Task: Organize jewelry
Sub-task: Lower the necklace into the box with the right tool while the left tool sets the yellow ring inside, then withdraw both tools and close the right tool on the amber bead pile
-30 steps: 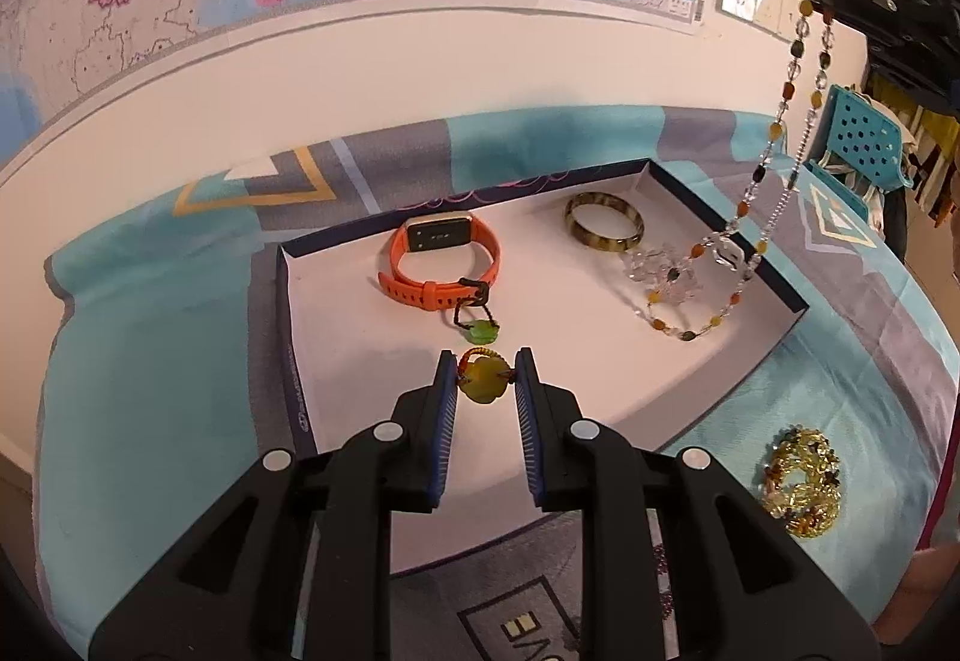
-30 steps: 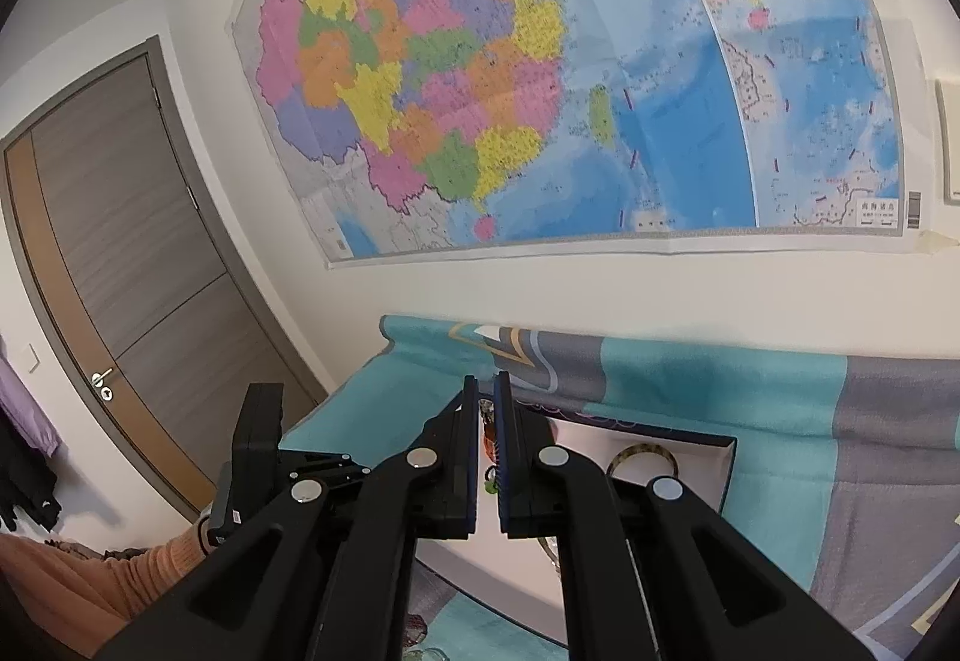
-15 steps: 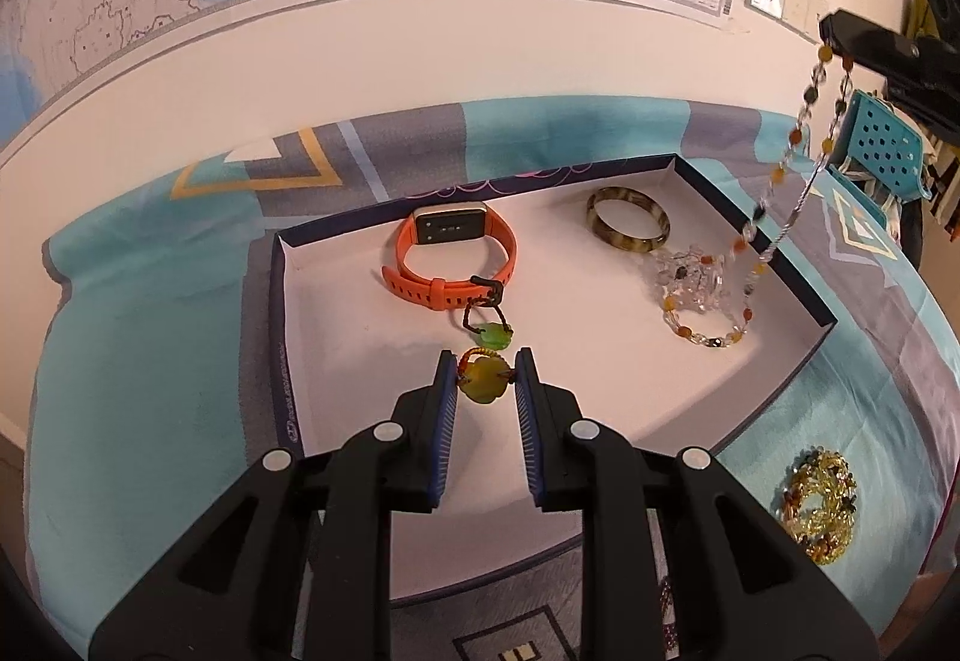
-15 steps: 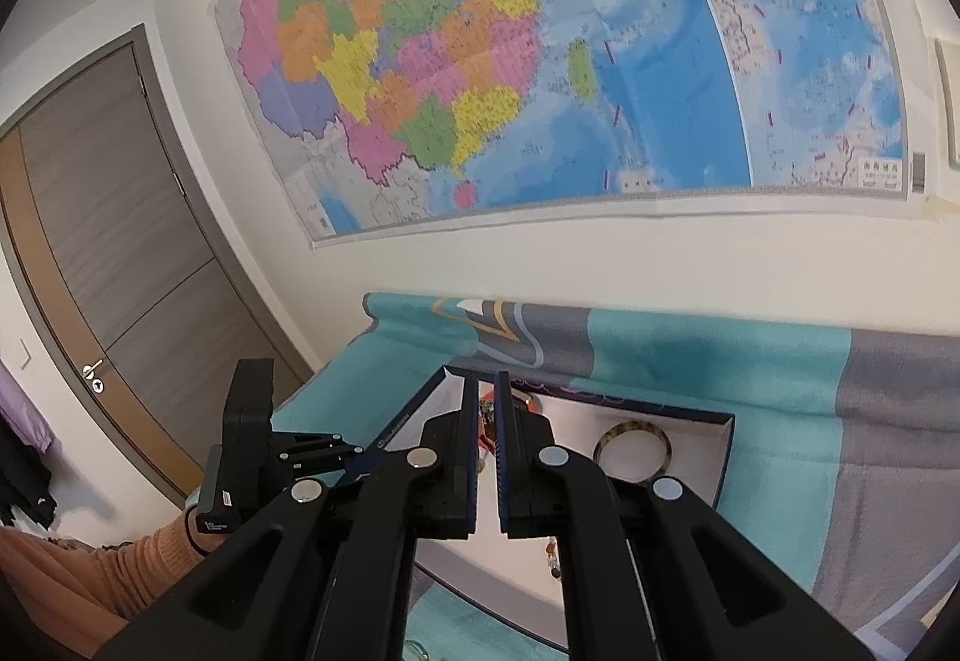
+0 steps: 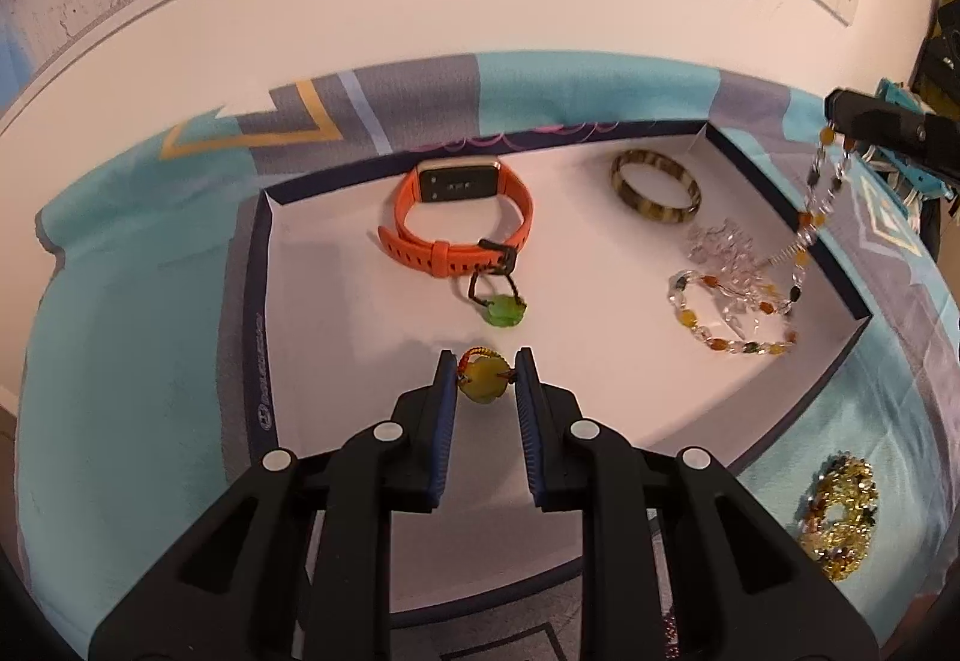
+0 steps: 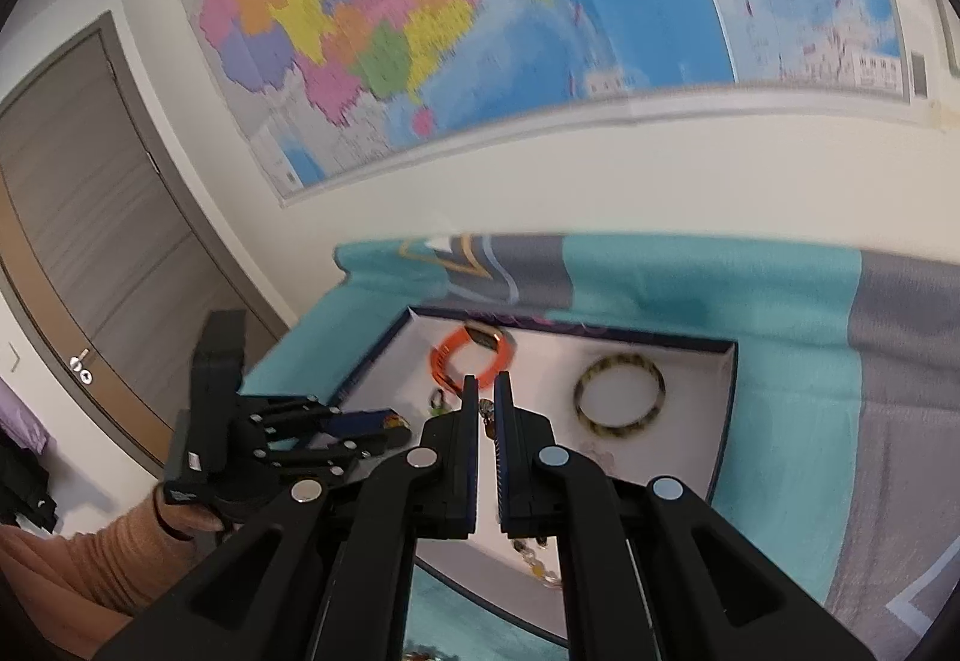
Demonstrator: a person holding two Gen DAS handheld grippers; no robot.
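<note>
My left gripper (image 5: 485, 361) is shut on a yellow-green pendant (image 5: 485, 386) with a red cord, just above the front of the white tray (image 5: 336, 313). My right gripper (image 5: 840, 120) comes in from the upper right, shut on a multicoloured beaded necklace (image 5: 738, 343). The necklace's lower loop lies on the tray floor. In the right wrist view the shut right gripper (image 6: 486, 382) shows a bead of the necklace (image 6: 485, 416) between its pads. In the tray lie an orange watch (image 5: 456, 223), a green pendant (image 5: 505, 311), a brown bangle (image 5: 655, 188) and a clear crystal bracelet (image 5: 720, 253).
A gold bead bracelet (image 5: 840, 511) lies on the teal and grey cloth (image 5: 120, 361) outside the tray's right front corner. A wall with a map (image 6: 480, 30) stands close behind the table. A hand in an orange sleeve (image 6: 90, 559) holds the left gripper (image 6: 384, 421); a door (image 6: 72, 217) is beyond.
The right gripper has sunk, so more of the necklace now rests on the tray floor. The left gripper has dipped a little toward the tray, still holding the pendant.
</note>
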